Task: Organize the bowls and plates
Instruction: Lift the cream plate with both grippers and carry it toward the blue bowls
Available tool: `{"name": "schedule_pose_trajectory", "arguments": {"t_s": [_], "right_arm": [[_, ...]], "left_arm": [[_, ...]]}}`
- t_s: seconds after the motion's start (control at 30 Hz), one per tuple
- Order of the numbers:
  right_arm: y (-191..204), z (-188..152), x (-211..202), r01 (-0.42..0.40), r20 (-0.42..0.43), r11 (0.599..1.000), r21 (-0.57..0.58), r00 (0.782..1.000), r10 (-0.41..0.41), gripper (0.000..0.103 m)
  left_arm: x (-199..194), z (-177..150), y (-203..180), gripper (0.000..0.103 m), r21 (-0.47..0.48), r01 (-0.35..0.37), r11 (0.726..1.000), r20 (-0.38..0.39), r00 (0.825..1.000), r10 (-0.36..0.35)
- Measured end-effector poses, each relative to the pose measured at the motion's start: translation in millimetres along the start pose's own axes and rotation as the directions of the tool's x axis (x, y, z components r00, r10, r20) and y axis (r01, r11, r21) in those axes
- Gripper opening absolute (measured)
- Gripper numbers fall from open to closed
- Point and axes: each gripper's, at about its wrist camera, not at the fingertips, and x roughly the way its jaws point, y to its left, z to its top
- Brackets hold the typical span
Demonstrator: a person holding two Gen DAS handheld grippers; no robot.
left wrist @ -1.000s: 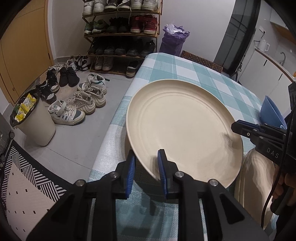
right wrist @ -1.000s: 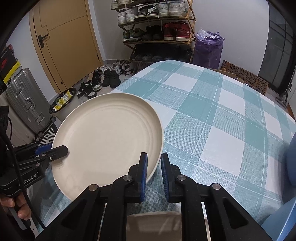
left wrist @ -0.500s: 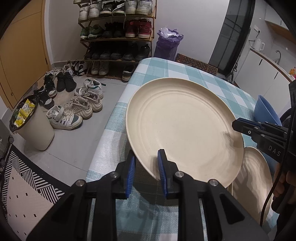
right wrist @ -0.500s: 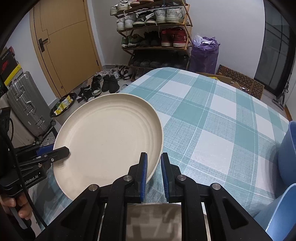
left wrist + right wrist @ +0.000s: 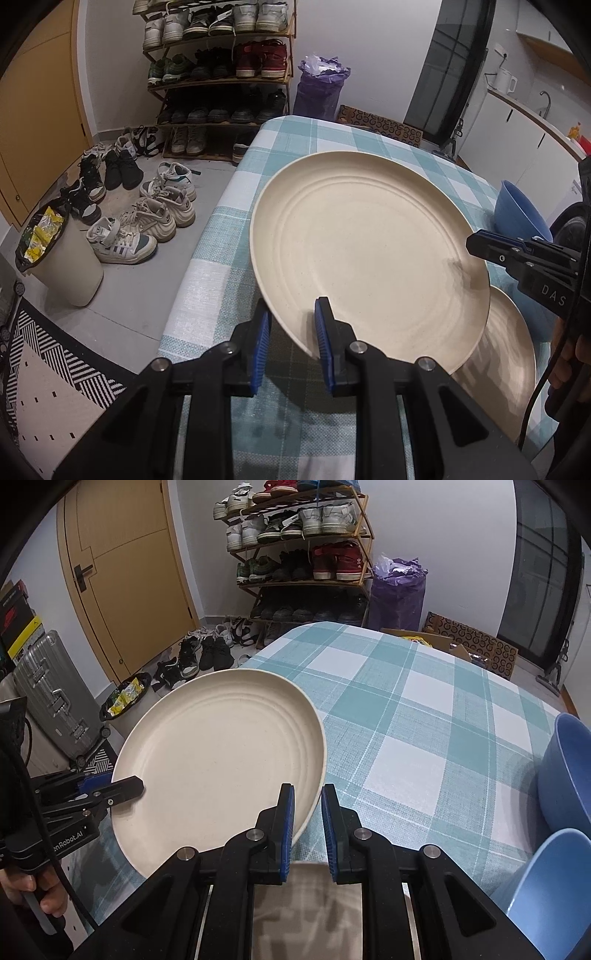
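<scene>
A large cream plate [image 5: 369, 254] [image 5: 221, 753] is held in the air over the checked table, tilted. My left gripper [image 5: 291, 338] is shut on its near rim, and it shows at the plate's left edge in the right wrist view [image 5: 125, 786]. My right gripper [image 5: 307, 823] is shut on the opposite rim, and it shows at the plate's right edge in the left wrist view [image 5: 480, 245]. A second cream plate [image 5: 506, 354] [image 5: 306, 904] lies on the table under the held one. Two blue bowls [image 5: 565, 771] [image 5: 550, 893] stand at the right; one shows in the left wrist view [image 5: 517, 218].
The table with the teal checked cloth [image 5: 424, 709] stretches ahead. On the floor to the left are a shoe rack [image 5: 221, 74], loose shoes [image 5: 147, 221], a small bin [image 5: 62, 258], a patterned rug [image 5: 44, 369] and a suitcase [image 5: 51, 694]. A purple bag [image 5: 399, 587] stands beyond the table.
Both grippers have drawn back toward the near edge of the table with the plate still held between them. More of the lower plate and the blue bowls now shows.
</scene>
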Motion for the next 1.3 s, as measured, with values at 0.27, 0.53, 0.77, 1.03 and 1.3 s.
{"name": "schedule_pose_trajectory", "arguments": {"t_s": [0.27,0.53,0.77,1.03,1.3], "right_arm": [[-9,-11,-16,0.010,0.015,1.000,0.028,1.000,-0.010,0.015],[-19,-26,-34,0.020,0.023,0.999,0.049,0.999,-0.022,0.015],[-26,-38,-51,0.036,0.040,0.997,0.070,0.998,-0.038,0.015],[-33,-50,-66,0.042,0.056,0.995,0.089,0.997,-0.047,0.015],[-40,-61,-77,0.051,0.066,0.993,0.111,0.996,-0.059,0.015]], "left_arm": [[-3,-2,-16,0.022,0.037,0.012,0.999,-0.003,1.000,-0.012],[-8,-6,-31,0.022,0.071,0.026,0.997,-0.001,1.000,-0.026],[-11,-9,-45,0.022,0.102,0.031,0.994,0.001,1.000,-0.032],[-17,-11,-57,0.022,0.133,0.032,0.991,0.008,0.999,-0.033],[-20,-12,-69,0.022,0.160,0.044,0.986,0.012,0.999,-0.047]]}}
